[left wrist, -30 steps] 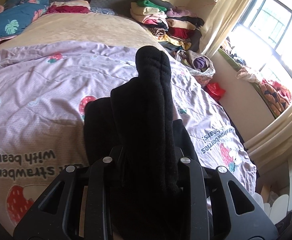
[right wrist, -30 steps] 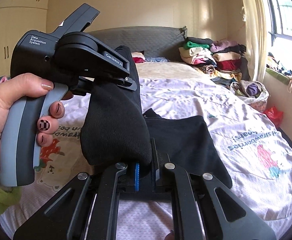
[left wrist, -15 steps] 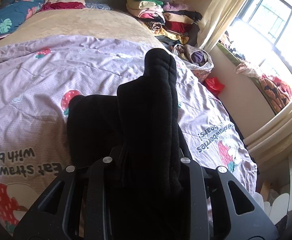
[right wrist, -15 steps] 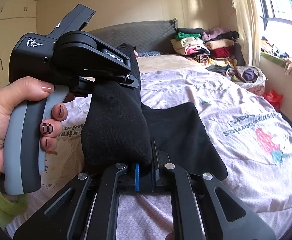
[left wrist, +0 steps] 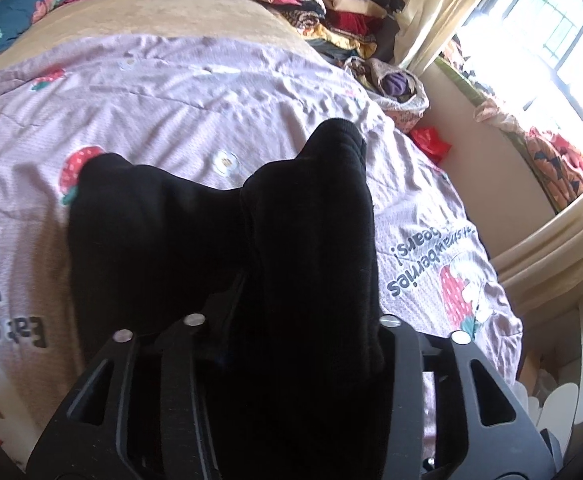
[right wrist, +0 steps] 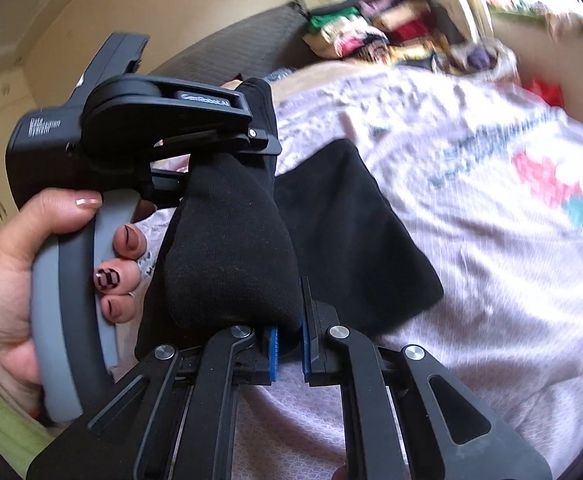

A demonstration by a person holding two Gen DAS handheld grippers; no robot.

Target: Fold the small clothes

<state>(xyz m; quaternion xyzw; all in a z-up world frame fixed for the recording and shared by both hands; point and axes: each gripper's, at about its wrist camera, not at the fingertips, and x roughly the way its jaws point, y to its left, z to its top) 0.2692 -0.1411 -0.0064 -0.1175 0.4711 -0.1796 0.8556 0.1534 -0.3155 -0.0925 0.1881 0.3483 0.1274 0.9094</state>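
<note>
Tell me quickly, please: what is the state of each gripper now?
Left gripper: jaws have just been opening, soft black knit garment between them.
Right gripper: shut on the same garment's edge.

Left gripper point(right wrist: 267, 148): held in left hand point(right wrist: 19, 280), jaws just been opening, black garment point(right wrist: 231, 248) between them. Right gripper point(right wrist: 287, 348): below the left, clamped on the garment's fold.

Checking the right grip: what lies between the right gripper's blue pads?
A bunched fold of the black garment sits between the right gripper pads, seen in the right wrist view.
</note>
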